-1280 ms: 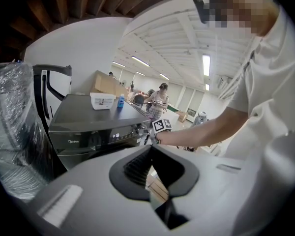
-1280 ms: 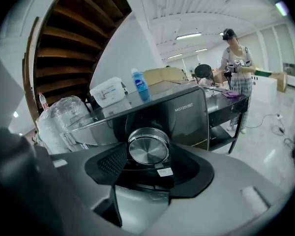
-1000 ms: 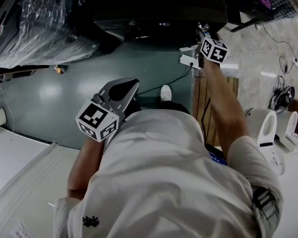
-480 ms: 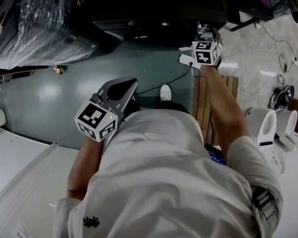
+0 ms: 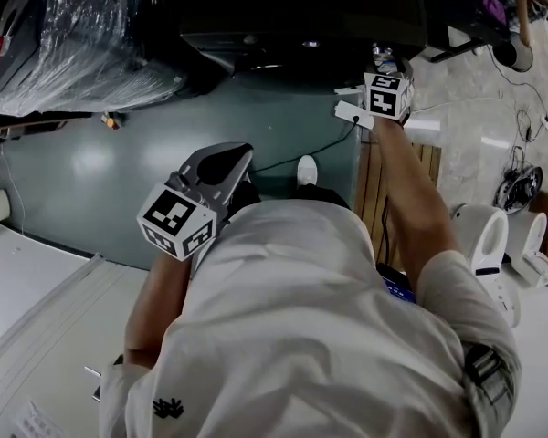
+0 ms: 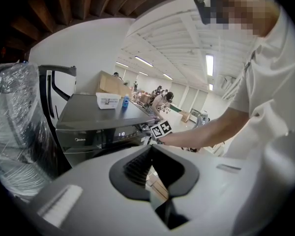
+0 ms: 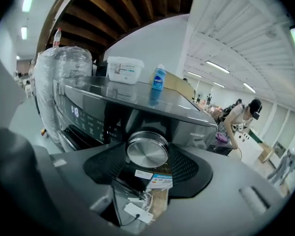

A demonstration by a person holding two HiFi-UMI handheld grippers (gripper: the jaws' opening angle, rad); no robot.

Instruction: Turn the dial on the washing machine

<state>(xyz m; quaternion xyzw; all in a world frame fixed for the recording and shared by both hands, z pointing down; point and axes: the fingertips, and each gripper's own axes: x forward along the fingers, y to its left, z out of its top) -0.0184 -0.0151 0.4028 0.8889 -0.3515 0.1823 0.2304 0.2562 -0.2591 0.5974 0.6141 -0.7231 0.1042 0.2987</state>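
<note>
The dark washing machine [image 5: 301,26] stands ahead of me, and its round silver dial [image 7: 147,150] is at the right end of the control panel. My right gripper [image 7: 147,157] is held out to the dial [image 5: 382,58]. The dial sits between the jaws, which are open, with a small gap on each side. My left gripper [image 5: 233,149] hangs low in front of my body, far from the machine, shut and with nothing in it. The left gripper view shows the machine [image 6: 98,114] and my right arm reaching to it.
A plastic-wrapped appliance [image 5: 82,44] stands left of the machine. A white box [image 7: 125,69] and a blue bottle [image 7: 158,77] rest on the machine's top. A wooden pallet [image 5: 374,181] and white appliances [image 5: 484,235] are at the right. A tagged cable [image 5: 352,112] hangs below the dial.
The right gripper's marker cube has turned at the dial and shifted slightly left. The left gripper has stayed where it was.
</note>
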